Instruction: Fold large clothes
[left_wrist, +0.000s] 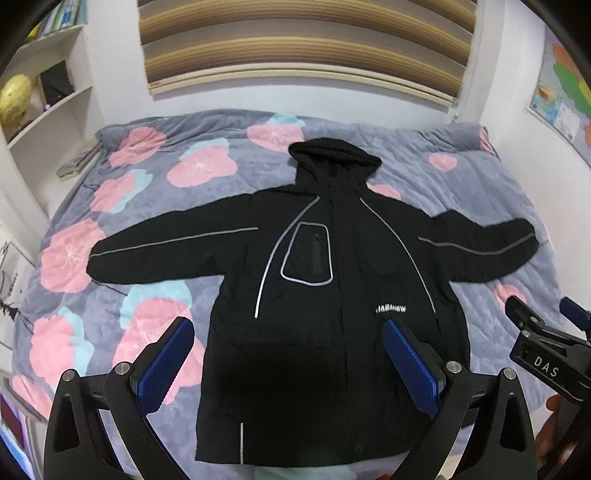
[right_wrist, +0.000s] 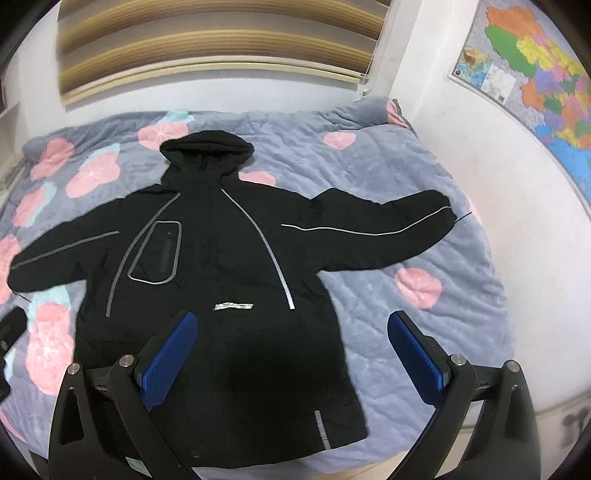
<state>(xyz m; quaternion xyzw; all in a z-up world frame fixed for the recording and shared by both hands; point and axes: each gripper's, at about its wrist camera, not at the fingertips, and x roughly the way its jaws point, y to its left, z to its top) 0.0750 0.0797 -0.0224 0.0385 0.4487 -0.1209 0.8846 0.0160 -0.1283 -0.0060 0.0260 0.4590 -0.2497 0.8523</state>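
A black hooded jacket (left_wrist: 325, 288) with grey reflective piping lies flat, front up, on the bed, both sleeves spread out and the hood toward the wall. It also shows in the right wrist view (right_wrist: 221, 280). My left gripper (left_wrist: 288, 332) is open and empty, held above the jacket's lower body near the hem. My right gripper (right_wrist: 293, 325) is open and empty, above the jacket's lower right side. The right gripper also shows at the right edge of the left wrist view (left_wrist: 546, 332).
The bed has a grey quilt (left_wrist: 155, 206) with pink flowers. A striped blind (left_wrist: 303, 44) hangs on the far wall. A white shelf (left_wrist: 48, 92) stands at the left. A coloured map (right_wrist: 535, 66) hangs on the right wall.
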